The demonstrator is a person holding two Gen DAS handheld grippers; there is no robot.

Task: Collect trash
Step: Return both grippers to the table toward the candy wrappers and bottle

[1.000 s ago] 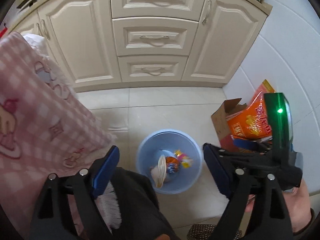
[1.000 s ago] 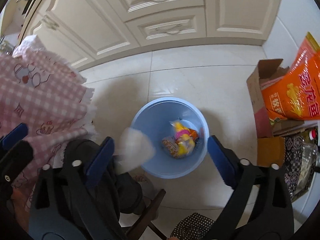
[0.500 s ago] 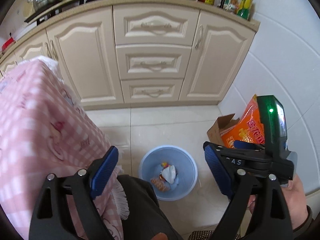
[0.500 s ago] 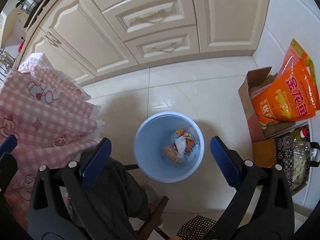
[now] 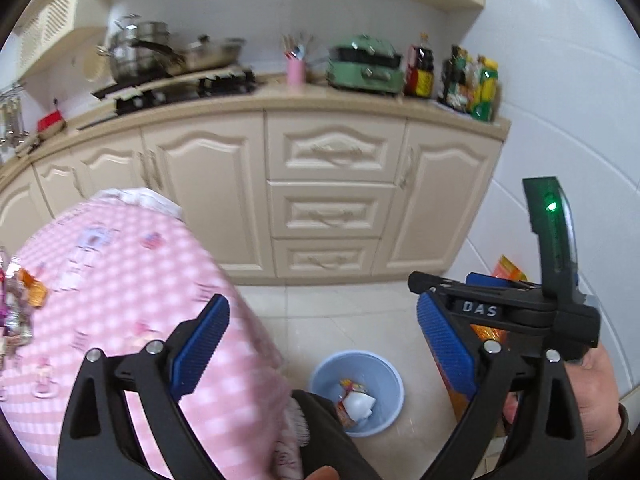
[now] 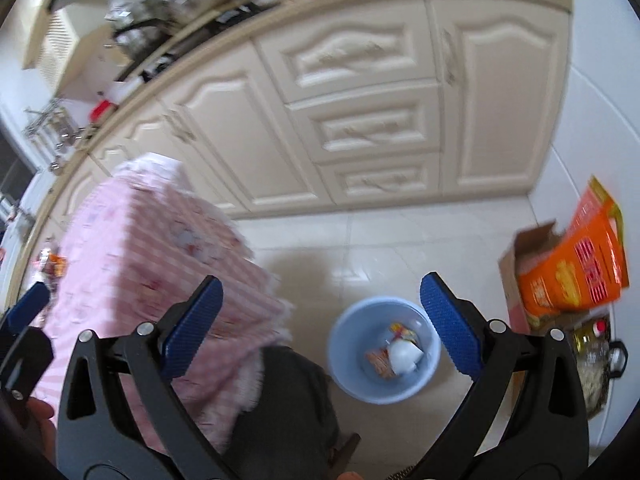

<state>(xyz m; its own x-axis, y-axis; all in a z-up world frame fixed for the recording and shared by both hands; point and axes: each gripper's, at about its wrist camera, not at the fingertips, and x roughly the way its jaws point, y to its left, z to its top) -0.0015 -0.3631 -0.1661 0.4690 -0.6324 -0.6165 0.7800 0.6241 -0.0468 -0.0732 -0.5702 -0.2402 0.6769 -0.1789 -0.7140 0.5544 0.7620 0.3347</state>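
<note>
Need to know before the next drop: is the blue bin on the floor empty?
Not empty. The blue bin stands upright holding a white crumpled wad and colourful wrappers.

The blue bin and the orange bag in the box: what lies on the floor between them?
In the right wrist view, only bare pale floor tile lies between the blue bin and the cardboard box with the orange bag.

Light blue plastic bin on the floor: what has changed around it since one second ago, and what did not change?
The crumpled white tissue, falling between the right gripper's fingers a second ago, now lies in the light blue plastic bin on the wrappers. Both grippers have risen, so the counter now shows. The left gripper holds nothing and its jaws are opening. The bin, the pink checked tablecloth and the orange bag stayed put.
</note>
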